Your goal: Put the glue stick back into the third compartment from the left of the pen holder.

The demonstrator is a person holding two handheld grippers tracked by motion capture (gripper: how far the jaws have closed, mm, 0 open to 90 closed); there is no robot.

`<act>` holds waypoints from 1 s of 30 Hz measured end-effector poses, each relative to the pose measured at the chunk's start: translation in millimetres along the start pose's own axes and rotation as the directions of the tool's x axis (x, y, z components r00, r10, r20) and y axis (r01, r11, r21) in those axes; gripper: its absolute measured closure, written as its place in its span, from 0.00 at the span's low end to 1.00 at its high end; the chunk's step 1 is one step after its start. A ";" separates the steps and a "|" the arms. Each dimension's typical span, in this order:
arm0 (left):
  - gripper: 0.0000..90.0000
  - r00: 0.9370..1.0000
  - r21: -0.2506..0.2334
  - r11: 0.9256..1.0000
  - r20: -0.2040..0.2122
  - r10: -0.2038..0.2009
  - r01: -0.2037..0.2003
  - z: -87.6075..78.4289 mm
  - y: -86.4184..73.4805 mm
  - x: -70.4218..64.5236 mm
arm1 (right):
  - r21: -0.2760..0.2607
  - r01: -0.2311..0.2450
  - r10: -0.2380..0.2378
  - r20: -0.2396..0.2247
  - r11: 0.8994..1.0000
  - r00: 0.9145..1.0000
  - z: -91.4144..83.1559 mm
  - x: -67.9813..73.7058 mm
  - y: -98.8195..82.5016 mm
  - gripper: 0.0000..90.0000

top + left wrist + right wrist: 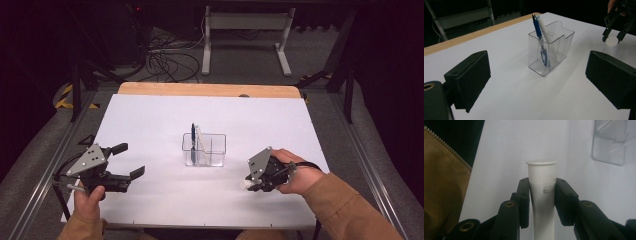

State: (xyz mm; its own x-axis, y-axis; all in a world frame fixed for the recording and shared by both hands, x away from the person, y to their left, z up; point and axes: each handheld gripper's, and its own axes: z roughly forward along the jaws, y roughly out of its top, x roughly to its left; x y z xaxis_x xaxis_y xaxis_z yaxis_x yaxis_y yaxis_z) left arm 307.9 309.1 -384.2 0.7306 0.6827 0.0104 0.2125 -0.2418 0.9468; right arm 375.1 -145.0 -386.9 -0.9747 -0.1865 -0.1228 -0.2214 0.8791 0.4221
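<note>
Two grippers under my control: my right gripper (542, 195) clamps a white marker (542, 182) between both pads, low over the white table (150, 120) (cap end pointing leftward in the high view), right of the clear holder (204, 149). My left gripper (129, 161) hovers, jaws spread wide, nothing between. Holder contains a blue pen (537, 26) and a white pen (543, 27).

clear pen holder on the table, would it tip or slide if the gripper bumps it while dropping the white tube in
The clear pen holder looks like thin plastic, so probably light and apt to slide on the smooth white table. It stands taller than deep, with the blue pen leaning high, so a bump near the rim might tip it. The white tube looks stiff.
</note>
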 end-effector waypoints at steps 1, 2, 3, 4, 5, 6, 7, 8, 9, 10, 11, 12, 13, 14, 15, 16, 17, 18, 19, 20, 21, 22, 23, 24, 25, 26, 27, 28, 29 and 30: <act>0.08 1.000 0.000 1.000 0.000 0.000 0.000 0.0 0.0 0.0 | -0.010 -0.005 0.005 0.002 1.000 1.000 -1.5 -0.3 0.6 0.75; 0.08 1.000 0.000 1.000 0.000 0.000 0.000 -0.1 0.0 0.0 | -0.020 -0.010 0.010 0.004 1.000 1.000 -2.9 -0.5 1.2 0.75; 0.08 1.000 0.000 1.000 0.000 0.000 0.000 -0.1 0.0 0.1 | -0.031 -0.019 0.019 0.006 0.999 1.000 -4.4 -0.8 1.8 0.75; 0.08 1.000 -0.002 1.000 -0.002 0.001 -0.001 -0.3 0.1 0.2 | -0.044 -0.024 0.025 0.011 0.999 1.000 -5.9 -0.9 2.4 0.75; 0.08 1.000 -0.001 1.000 -0.003 0.003 -0.003 -0.4 0.1 0.4 | -0.052 -0.029 0.030 0.019 0.998 0.999 -7.5 -0.9 3.1 0.75; 0.08 1.000 -0.001 1.000 -0.003 0.004 -0.004 -0.5 0.2 0.4 | -0.060 -0.034 0.036 0.026 0.998 0.999 -9.2 -1.4 3.8 0.75; 0.08 1.000 0.000 1.000 -0.003 0.004 -0.004 -0.5 0.2 0.4 | -0.069 -0.039 0.041 0.031 0.997 0.999 -10.8 -1.8 4.4 0.75; 0.08 1.000 -0.001 1.000 -0.003 0.005 -0.005 -0.5 0.2 0.3 | -0.080 -0.044 0.047 0.036 0.996 0.998 -12.4 -2.2 5.0 0.75; 0.08 1.000 -0.001 1.000 -0.003 0.005 -0.005 -0.5 0.2 0.3 | -0.091 -0.053 0.057 0.041 0.994 0.998 -14.0 -2.4 5.5 0.75; 0.08 1.000 0.001 1.000 -0.002 0.004 -0.004 -0.5 0.2 0.3 | -0.103 -0.060 0.065 0.048 0.993 0.997 -15.7 -3.0 6.0 0.75; 0.08 1.000 0.000 1.000 -0.002 0.003 -0.003 -0.4 0.2 0.2 | -0.119 -0.070 0.077 0.054 0.990 0.996 -17.6 -3.2 6.7 0.75; 0.08 1.000 0.000 1.000 -0.003 0.004 -0.004 -0.5 0.2 0.3 | -0.128 -0.078 0.086 0.057 0.989 0.995 -18.8 -3.3 7.0 0.75; 0.08 1.000 0.000 1.000 -0.003 0.005 -0.005 -0.5 0.2 0.4 | -0.139 -0.085 0.094 0.061 0.987 0.994 -20.2 -3.5 7.6 0.75; 0.08 1.000 -0.001 1.000 -0.004 0.004 -0.004 -0.6 0.2 0.4 | -0.151 -0.087 0.098 0.067 0.985 0.993 -21.5 -3.9 8.2 0.75; 0.08 1.000 0.000 1.000 -0.003 0.005 -0.005 -0.6 0.2 0.5 | -0.161 -0.095 0.108 0.074 0.982 0.991 -22.8 -4.0 8.9 0.75; 0.08 1.000 0.000 1.000 -0.003 0.004 -0.004 -0.6 0.2 0.5 | -0.172 -0.102 0.117 0.079 0.980 0.990 -24.1 -4.4 9.5 0.75; 0.08 1.000 0.000 1.000 -0.003 0.005 -0.005 -0.6 0.2 0.4 | -0.181 -0.103 0.119 0.082 0.978 0.990 -25.1 -4.9 10.2 0.75; 0.08 1.000 0.000 1.000 -0.003 0.004 -0.004 -0.6 0.2 0.4 | -0.191 -0.107 0.126 0.087 0.976 0.988 -26.4 -5.2 10.8 0.75; 0.08 1.000 0.000 1.000 -0.001 0.002 -0.002 -0.6 0.2 0.2 | -0.202 -0.111 0.131 0.090 0.973 0.987 -27.6 -5.7 11.3 0.75; 0.08 1.000 -0.001 1.000 -0.001 0.000 0.000 -0.6 0.2 0.1 | -0.214 -0.116 0.138 0.094 0.970 0.986 -28.7 -6.2 11.9 0.75; 0.08 1.000 -0.001 1.000 -0.002 0.001 -0.001 -0.7 0.2 0.3 | -0.229 -0.125 0.152 0.101 0.965 0.983 -29.8 -6.6 12.4 0.75; 0.08 1.000 -0.001 1.000 -0.002 0.000 0.000 -0.9 0.2 0.4 | -0.242 -0.130 0.160 0.106 0.961 0.981 -30.7 -7.3 12.8 0.75; 0.08 1.000 -0.003 1.000 -0.004 0.002 -0.002 -1.0 0.2 0.6 | -0.252 -0.134 0.166 0.110 0.958 0.980 -31.8 -7.7 13.3 0.75; 0.08 1.000 -0.003 1.000 -0.005 0.002 -0.002 -1.1 0.3 0.6 | -0.266 -0.141 0.178 0.119 0.953 0.977 -32.8 -8.0 13.7 0.75; 0.08 1.000 -0.003 1.000 -0.005 0.003 -0.003 -1.1 0.3 0.6 | -0.281 -0.144 0.185 0.127 0.949 0.974 -33.8 -8.6 13.9 0.75; 0.08 1.000 -0.003 1.000 -0.004 0.003 -0.003 -1.1 0.3 0.5 | -0.293 -0.148 0.193 0.132 0.944 0.972 -34.9 -9.2 14.4 0.75; 0.08 1.000 -0.003 1.000 -0.003 0.002 -0.002 -1.0 0.3 0.4 | -0.304 -0.153 0.202 0.138 0.940 0.970 -35.9 -9.8 14.9 0.75; 0.08 1.000 -0.001 1.000 -0.002 0.000 0.000 -1.0 0.3 0.2 | -0.316 -0.158 0.211 0.143 0.936 0.967 -37.0 -10.3 15.3 0.75; 0.08 1.000 -0.001 1.000 -0.002 0.001 -0.001 -0.9 0.3 0.2 | -0.330 -0.164 0.222 0.147 0.930 0.964 -38.1 -11.0 15.8 0.75; 0.08 1.000 -0.001 1.000 -0.002 0.000 0.000 -1.0 0.3 0.2 | -0.345 -0.165 0.229 0.154 0.924 0.961 -39.1 -11.8 16.2 0.75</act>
State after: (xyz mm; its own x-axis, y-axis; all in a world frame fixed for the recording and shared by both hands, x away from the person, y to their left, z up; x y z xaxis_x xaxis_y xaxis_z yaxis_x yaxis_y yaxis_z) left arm 307.5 309.8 -383.5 0.7295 0.6839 0.0114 0.2115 -0.2414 0.9471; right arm 381.9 -145.7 -343.5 -0.9832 0.0898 -0.1591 -0.0534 0.6916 0.7203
